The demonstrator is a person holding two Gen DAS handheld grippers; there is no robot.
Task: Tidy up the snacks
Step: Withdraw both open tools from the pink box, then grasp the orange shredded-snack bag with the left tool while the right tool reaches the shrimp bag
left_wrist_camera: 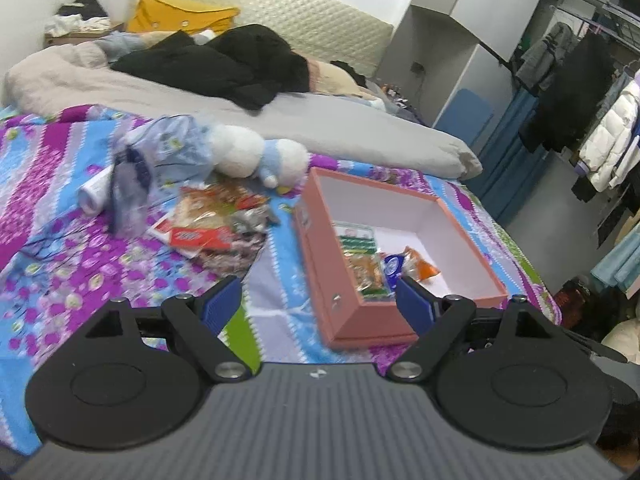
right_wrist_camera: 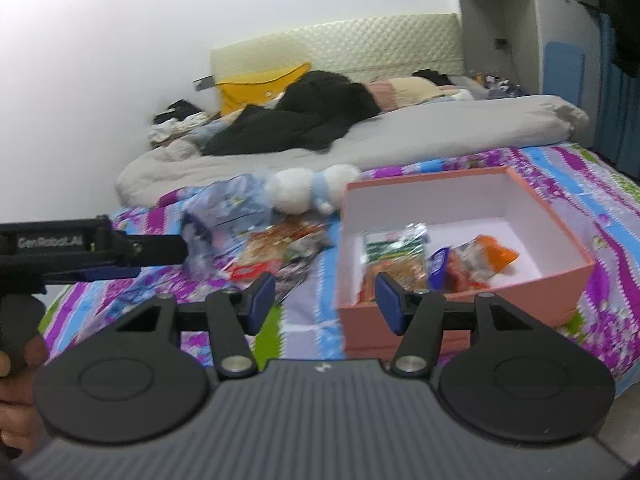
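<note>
An open pink box (left_wrist_camera: 320, 264) (right_wrist_camera: 560, 284) lies on the patterned bedspread and holds a green and orange packet (left_wrist_camera: 362, 256) (right_wrist_camera: 396, 252), a small blue packet (left_wrist_camera: 392, 266) (right_wrist_camera: 438, 264) and an orange one (left_wrist_camera: 420, 266) (right_wrist_camera: 492, 256). Left of the box lies a loose pile of snack packets (left_wrist_camera: 212, 224) (right_wrist_camera: 280, 252). My left gripper (left_wrist_camera: 318, 306) hovers open above the bedspread beside the box's near left corner, empty. My right gripper (right_wrist_camera: 326, 303) is open too, over the box's near left corner, with nothing between its pads. The left gripper's body (right_wrist_camera: 92, 248) reaches in from the left of the right wrist view.
A white and blue plush toy (left_wrist_camera: 256, 156) (right_wrist_camera: 304, 192) and a crumpled clear plastic bag (left_wrist_camera: 172, 148) (right_wrist_camera: 228, 204) lie behind the pile. A grey duvet (left_wrist_camera: 320, 120) with dark clothes covers the far half of the bed. A clothes rack (left_wrist_camera: 580, 92) stands to the right. A hand (right_wrist_camera: 16, 400) shows lower left.
</note>
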